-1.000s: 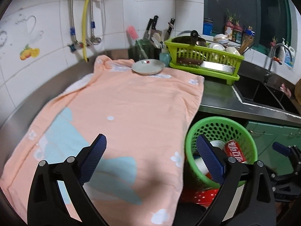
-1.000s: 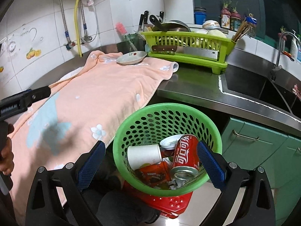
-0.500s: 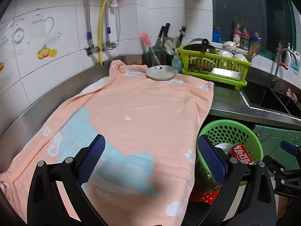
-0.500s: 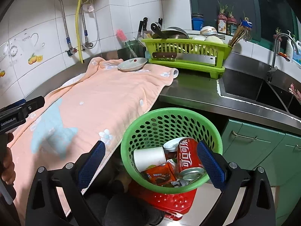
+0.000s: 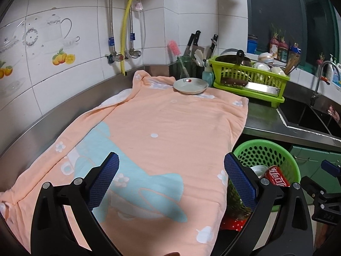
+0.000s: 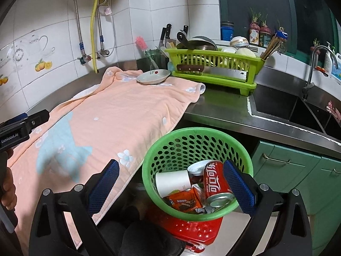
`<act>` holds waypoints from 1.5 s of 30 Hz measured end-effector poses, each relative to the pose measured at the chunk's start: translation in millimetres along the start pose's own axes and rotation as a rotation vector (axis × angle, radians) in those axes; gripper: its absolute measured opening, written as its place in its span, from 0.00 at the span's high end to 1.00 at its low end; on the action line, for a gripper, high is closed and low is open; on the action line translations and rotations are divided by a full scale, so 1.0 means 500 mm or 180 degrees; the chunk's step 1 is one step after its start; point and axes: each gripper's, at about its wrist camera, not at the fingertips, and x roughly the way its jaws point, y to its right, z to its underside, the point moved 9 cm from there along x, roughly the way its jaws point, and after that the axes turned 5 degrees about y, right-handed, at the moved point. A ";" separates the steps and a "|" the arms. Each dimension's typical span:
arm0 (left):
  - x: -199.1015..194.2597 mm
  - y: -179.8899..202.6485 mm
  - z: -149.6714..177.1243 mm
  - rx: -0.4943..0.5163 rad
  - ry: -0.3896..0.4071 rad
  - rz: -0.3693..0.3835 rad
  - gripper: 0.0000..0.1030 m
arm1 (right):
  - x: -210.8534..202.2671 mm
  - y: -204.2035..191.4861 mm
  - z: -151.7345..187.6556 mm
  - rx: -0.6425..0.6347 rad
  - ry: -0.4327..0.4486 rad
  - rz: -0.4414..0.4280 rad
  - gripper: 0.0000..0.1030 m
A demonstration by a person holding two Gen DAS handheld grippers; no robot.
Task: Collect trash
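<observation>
Both tongs stand apart and empty: your left gripper (image 5: 171, 178) over the peach towel (image 5: 162, 132), your right gripper (image 6: 170, 181) above the green basket (image 6: 170, 140). The red can (image 6: 215, 183), paper cup (image 6: 172, 180) and wrappers (image 6: 184, 200) lie inside; light and crushable, so pinch each mid-body, gently.

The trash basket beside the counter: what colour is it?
Green, with a perforated wall; the trash basket shows best in the right wrist view.
</observation>
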 end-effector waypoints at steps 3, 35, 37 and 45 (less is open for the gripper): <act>-0.003 0.001 -0.001 0.0015 0.0015 -0.0016 0.05 | -0.001 0.001 -0.001 0.0018 0.0003 0.0001 0.08; -0.003 -0.009 0.006 0.0035 0.0016 -0.0112 0.05 | 0.001 -0.012 -0.005 0.0037 -0.0007 -0.0006 0.08; -0.002 -0.011 0.006 0.0033 0.0010 -0.0116 0.05 | 0.001 -0.012 -0.005 0.0039 -0.0007 0.0001 0.08; -0.003 -0.015 0.011 0.0049 -0.0002 -0.0139 0.05 | 0.002 -0.013 -0.005 0.0033 0.0004 0.0007 0.08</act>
